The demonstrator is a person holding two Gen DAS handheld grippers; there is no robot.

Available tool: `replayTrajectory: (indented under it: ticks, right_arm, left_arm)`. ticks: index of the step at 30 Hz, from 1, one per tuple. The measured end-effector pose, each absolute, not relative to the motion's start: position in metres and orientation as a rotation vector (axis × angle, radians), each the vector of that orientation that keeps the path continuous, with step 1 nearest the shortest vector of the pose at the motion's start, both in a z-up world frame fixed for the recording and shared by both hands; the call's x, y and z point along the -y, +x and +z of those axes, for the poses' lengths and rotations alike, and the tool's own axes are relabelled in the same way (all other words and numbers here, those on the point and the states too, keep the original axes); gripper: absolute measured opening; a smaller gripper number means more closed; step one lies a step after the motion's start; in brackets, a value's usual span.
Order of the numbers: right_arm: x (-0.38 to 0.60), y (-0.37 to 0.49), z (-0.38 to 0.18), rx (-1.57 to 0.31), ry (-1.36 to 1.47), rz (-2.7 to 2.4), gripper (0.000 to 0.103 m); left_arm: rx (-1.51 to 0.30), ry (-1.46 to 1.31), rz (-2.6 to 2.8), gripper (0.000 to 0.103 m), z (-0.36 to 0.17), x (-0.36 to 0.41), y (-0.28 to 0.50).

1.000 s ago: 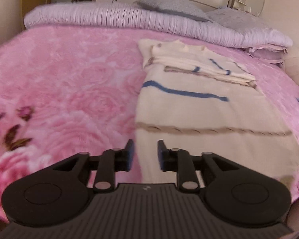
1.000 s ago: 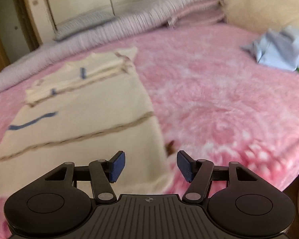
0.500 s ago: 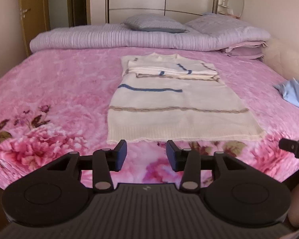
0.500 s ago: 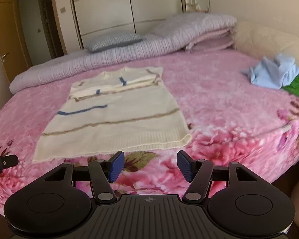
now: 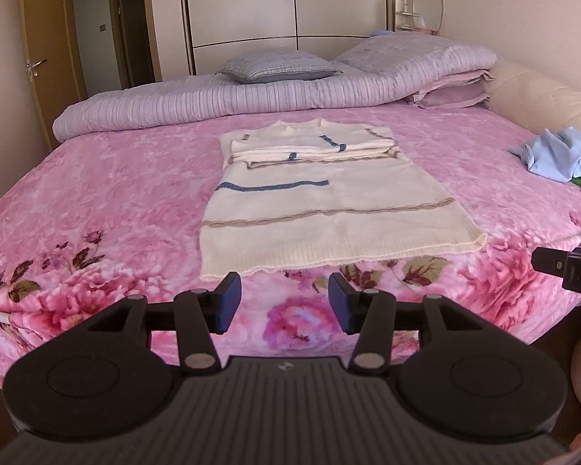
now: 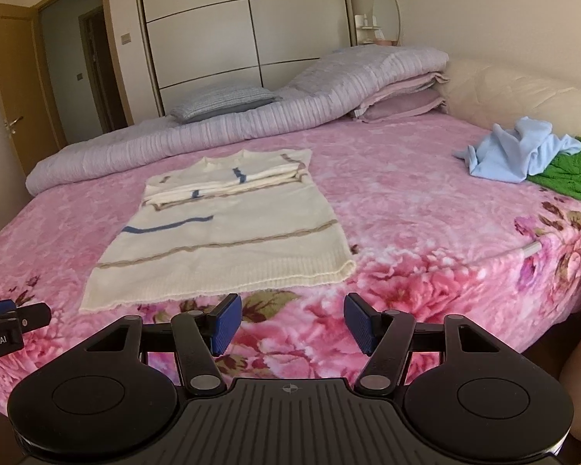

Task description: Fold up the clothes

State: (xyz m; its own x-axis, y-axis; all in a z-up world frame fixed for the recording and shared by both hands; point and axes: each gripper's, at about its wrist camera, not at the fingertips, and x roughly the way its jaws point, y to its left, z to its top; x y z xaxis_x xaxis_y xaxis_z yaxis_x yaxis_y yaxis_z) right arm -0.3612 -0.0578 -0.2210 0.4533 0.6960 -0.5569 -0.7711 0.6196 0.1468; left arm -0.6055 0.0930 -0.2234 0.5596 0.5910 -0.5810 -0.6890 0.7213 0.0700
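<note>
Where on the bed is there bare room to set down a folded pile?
Bare blanket lies left of the cream sweater, up to the rolled duvet. Another bare stretch lies between the sweater and the blue garment. The far right corner is crowded: blue garment and green cloth.

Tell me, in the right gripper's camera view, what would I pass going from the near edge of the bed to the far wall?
Right gripper → cream sweater on the pink floral blanket → rolled lilac quilt → grey pillow → white wardrobe doors.
</note>
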Motion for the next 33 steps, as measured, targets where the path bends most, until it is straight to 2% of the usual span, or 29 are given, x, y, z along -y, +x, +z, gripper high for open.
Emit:
replayTrajectory:
  ticks: [17, 25, 33]
  right_arm:
    - [0.041, -0.343, -0.245, -0.678, -0.153, 0.904, 0.062]
    - [0.033, -0.281, -0.305, -0.836, -0.138, 0.87, 0.062]
    - [0.02, -0.185, -0.33, -0.99, 0.187, 0.984, 0.062]
  left_arm:
    - [-0.675, -0.226, 0.748, 0.046, -0.25, -0.122, -0.593]
    - [-0.646, -0.455, 0.745, 0.046, -0.3, -0.204, -0.62]
    - [-0.505, -0.75, 0.679, 0.043, -0.327, -0.308, -0.628]
